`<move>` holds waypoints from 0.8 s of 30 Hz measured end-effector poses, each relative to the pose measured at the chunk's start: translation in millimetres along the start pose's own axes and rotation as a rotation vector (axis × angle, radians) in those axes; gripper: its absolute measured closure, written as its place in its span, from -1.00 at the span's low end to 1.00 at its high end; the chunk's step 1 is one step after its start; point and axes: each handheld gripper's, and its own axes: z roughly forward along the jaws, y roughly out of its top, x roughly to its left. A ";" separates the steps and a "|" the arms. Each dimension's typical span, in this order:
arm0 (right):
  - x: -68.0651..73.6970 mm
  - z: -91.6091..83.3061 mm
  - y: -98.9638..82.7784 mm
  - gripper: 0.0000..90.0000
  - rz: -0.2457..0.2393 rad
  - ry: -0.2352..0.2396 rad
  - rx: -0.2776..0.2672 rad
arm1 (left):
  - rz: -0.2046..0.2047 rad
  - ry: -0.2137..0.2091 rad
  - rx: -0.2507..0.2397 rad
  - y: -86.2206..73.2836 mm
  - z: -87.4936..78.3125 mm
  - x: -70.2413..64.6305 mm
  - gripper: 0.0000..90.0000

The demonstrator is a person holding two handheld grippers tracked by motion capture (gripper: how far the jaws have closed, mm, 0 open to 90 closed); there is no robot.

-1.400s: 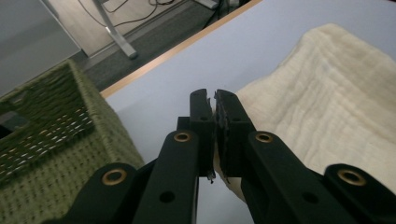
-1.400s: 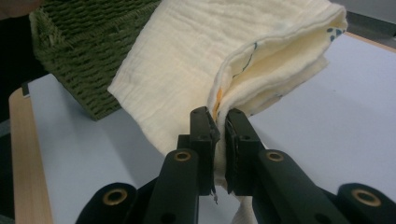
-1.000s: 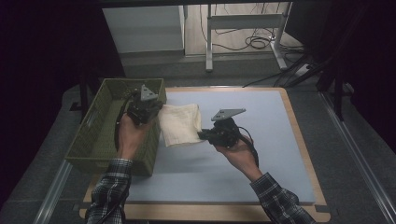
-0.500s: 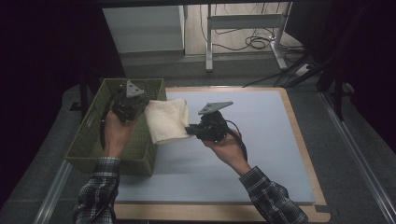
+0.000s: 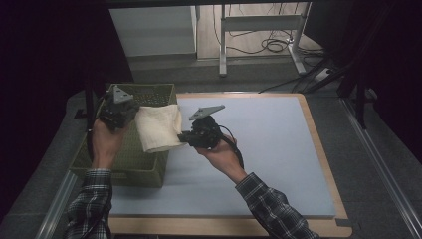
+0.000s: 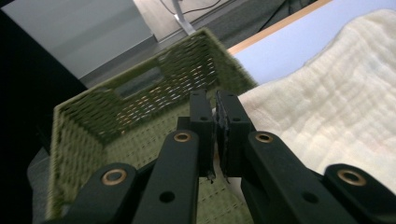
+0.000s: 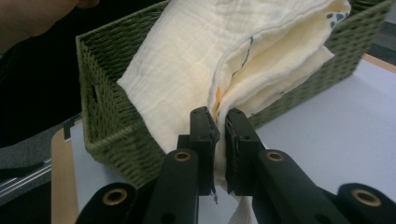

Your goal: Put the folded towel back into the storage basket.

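Over 1 green basket [image 5: 149, 164], 2 claws, both clamped on 1 folded cream cloth [image 5: 158, 128].

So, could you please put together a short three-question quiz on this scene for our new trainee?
1. True or false: the folded cream cloth is carried by both grippers.
2. What lies under the cloth's left part? A) green woven basket B) white tray C) bare floor
3. What colour is the mat on the table?

Key: 1 true: the left gripper and the right gripper are each shut on an edge. 2 A. 3 Pale blue.
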 end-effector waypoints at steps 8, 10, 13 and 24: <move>17.0 27.8 10.7 0.84 -0.012 0.029 0.013 | -0.024 0.033 0.024 -19.1 -7.9 20.9 0.92; 22.8 37.5 13.0 0.84 -0.017 0.037 0.022 | -0.029 0.039 0.029 -23.7 -9.0 25.1 0.92; 27.1 44.6 14.5 0.84 -0.017 0.045 0.027 | -0.038 0.047 0.039 -31.8 -10.7 31.5 0.92; 59.0 88.1 15.6 0.83 -0.030 0.093 0.068 | -0.073 0.064 0.074 -60.0 -13.2 48.0 0.92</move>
